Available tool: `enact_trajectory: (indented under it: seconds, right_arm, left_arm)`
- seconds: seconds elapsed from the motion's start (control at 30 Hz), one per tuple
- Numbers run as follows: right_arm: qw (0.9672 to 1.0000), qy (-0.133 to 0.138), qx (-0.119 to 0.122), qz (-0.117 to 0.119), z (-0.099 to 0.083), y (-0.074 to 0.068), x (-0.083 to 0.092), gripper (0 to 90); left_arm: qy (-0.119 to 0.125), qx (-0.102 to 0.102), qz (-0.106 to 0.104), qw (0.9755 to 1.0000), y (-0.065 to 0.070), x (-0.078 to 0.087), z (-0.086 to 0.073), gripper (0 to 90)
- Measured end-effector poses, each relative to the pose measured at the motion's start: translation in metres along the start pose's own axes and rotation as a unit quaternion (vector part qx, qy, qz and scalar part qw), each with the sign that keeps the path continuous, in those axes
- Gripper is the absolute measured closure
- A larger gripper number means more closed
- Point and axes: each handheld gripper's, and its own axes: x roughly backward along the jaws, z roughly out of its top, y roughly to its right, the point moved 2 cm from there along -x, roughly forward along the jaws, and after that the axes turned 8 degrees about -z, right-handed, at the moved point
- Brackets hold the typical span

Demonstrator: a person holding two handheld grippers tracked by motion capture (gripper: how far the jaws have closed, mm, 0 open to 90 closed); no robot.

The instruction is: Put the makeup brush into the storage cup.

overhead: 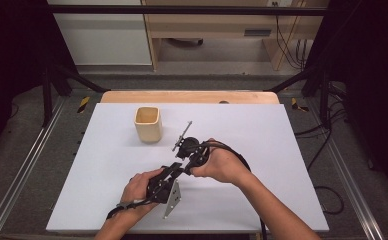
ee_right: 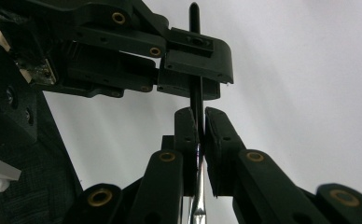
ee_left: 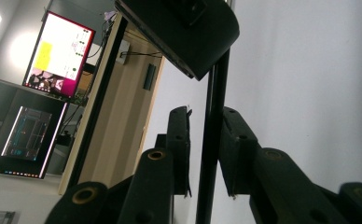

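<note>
A thin black rod (ee_right: 195,18) with a silvery lower end is held up over the middle of the white table (overhead: 282,150). My right gripper (ee_right: 198,112) is shut on it, both pads tight against the shaft. My left gripper (ee_left: 205,114) has the same rod (ee_left: 215,121) between its jaws. One pad lies against the rod and a narrow gap shows at the other. In the high view the left gripper (overhead: 174,170) and the right gripper (overhead: 188,162) meet tip to tip, and their jaws hide the rod there.
A light wooden cup (overhead: 148,124) stands upright on the table behind and to the left of the grippers. Dark frame posts and cables flank the table. A lit monitor (ee_left: 60,53) is off to the side in the left gripper view.
</note>
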Motion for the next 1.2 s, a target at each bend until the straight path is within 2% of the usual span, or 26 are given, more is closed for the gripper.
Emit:
enact_trajectory:
  seconds: [0.2, 0.27, 0.33, 0.47, 0.6, 0.67, 0.73, 0.83, 0.9, 0.97, 1.0, 1.07, 1.13, 1.2]
  right_arm:
    - [1.0, 0.002, 0.0, 0.001, 0.0, 0.0, 0.0, 84.2]
    - [1.0, -0.002, -0.007, 0.002, 0.001, -0.001, 0.001, 84.1]
    - [1.0, -0.001, 0.0, 0.004, 0.0, 0.0, 0.0, 84.0]
    - [0.9999, 0.009, -0.009, 0.006, 0.0, 0.0, 0.002, 75.9]
    - [0.9985, 0.047, -0.027, -0.009, -0.002, 0.006, 0.007, 65.4]
    - [0.9962, 0.075, -0.039, -0.016, -0.005, 0.011, 0.01, 58.7]
    - [0.994, 0.093, -0.053, -0.023, -0.008, 0.015, 0.012, 57.1]
    - [0.9878, 0.129, -0.073, -0.046, -0.012, 0.021, 0.015, 46.9]
    - [0.9819, 0.157, -0.092, -0.053, -0.013, 0.024, 0.016, 38.6]
    - [0.976, 0.18, -0.104, -0.067, -0.015, 0.028, 0.016, 34.5]
    - [0.9724, 0.19, -0.113, -0.074, -0.015, 0.03, 0.017, 31.8]
    - [0.9656, 0.211, -0.122, -0.092, -0.018, 0.035, 0.019, 23.5]
    - [0.96, 0.226, -0.13, -0.102, -0.021, 0.038, 0.019, 16.0]
    - [0.9558, 0.236, -0.136, -0.11, -0.025, 0.041, 0.019, 11.7]
  left_arm:
    - [-0.001, -0.008, -0.003, 1.0, 0.002, 0.0, 0.0, 82.9]
    - [-0.002, -0.009, -0.004, 1.0, 0.003, 0.0, 0.001, 83.4]
    - [-0.003, -0.011, -0.005, 0.9999, 0.003, 0.0, 0.001, 83.5]
    - [-0.002, -0.013, -0.007, 0.9999, 0.004, 0.0, 0.0, 83.6]
    - [-0.003, -0.01, -0.005, 0.9999, 0.005, 0.002, -0.001, 83.6]
    - [-0.001, -0.009, -0.004, 0.9999, 0.006, 0.002, -0.002, 83.6]
    - [0.0, -0.007, 0.0, 1.0, 0.006, 0.004, -0.004, 83.5]
    - [0.005, -0.002, 0.008, 0.9999, 0.004, 0.006, -0.005, 83.6]
    - [0.005, -0.006, 0.011, 0.9999, 0.002, 0.007, -0.005, 83.5]
    - [0.002, -0.014, 0.007, 0.9999, 0.002, 0.007, -0.005, 83.6]
    - [0.004, -0.005, 0.007, 1.0, 0.003, 0.008, -0.006, 83.6]
    - [0.003, 0.002, 0.012, 0.9999, 0.001, 0.01, -0.009, 83.6]
    - [0.001, 0.009, 0.017, 0.9998, -0.001, 0.013, -0.014, 83.5]
    - [0.001, 0.021, 0.023, 0.9995, -0.003, 0.018, -0.019, 83.6]
